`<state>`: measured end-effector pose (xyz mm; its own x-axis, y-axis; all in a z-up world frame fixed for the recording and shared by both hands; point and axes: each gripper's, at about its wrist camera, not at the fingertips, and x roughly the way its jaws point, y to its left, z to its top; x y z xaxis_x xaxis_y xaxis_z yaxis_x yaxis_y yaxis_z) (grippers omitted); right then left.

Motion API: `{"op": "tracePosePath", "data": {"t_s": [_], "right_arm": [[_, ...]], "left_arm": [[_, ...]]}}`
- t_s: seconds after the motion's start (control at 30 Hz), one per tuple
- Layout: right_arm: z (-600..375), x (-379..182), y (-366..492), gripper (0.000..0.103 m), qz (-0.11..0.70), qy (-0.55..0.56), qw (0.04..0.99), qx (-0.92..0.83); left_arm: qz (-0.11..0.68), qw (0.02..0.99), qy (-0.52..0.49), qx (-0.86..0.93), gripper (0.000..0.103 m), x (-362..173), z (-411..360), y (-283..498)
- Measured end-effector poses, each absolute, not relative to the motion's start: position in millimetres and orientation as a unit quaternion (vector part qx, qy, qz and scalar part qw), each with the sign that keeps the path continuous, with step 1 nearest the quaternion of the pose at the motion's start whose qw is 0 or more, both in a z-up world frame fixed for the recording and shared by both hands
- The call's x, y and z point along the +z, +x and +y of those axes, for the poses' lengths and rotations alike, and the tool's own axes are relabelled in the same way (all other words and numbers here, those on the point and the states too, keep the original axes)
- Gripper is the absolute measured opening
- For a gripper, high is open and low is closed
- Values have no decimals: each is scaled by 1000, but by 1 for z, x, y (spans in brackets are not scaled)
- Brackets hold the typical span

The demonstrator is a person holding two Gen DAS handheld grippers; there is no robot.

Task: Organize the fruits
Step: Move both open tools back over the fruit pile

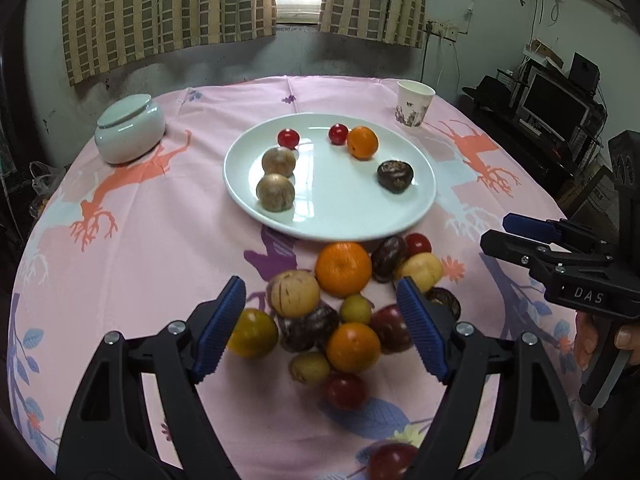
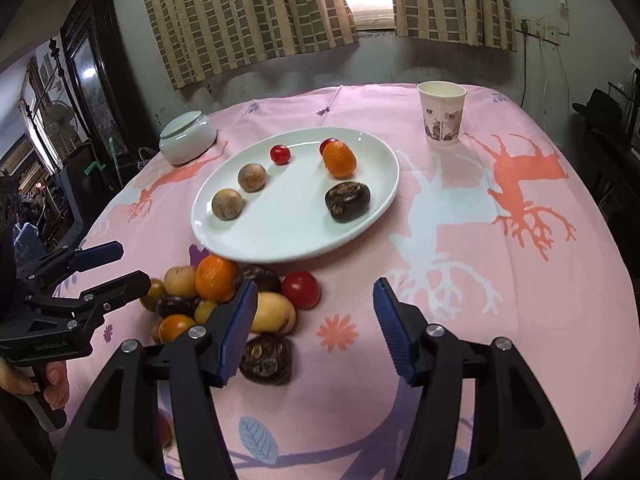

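Both claws, left claw point(image 1: 322, 316) and right claw point(image 2: 316, 316), gape empty above the fruit pile point(image 1: 340, 304).

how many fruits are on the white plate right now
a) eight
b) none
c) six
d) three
c: the white plate holds six fruits, namely two small red ones, two tan round ones, one orange and one dark wrinkled one; the rest lie in a pile on the cloth in front of it.
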<state>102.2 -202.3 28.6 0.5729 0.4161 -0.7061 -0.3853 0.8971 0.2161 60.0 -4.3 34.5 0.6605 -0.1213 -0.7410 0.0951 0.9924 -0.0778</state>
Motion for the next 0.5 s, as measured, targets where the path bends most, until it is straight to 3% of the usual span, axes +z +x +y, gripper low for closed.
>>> {"op": "tracePosePath", "data": {"t_s": [0.13,0.2,0.5], "right_arm": [[-197,20,85,61,407,10,881,240],[-196,16,79,61,407,13,879,248],[-191,7,73,61,408,-5,872,269]], "left_arm": [[411,909,-16,-72,80,27,-6,38],[411,908,-14,-78,88,23,-7,29],[453,887,-26,-89,89,-12,-5,-5]]}}
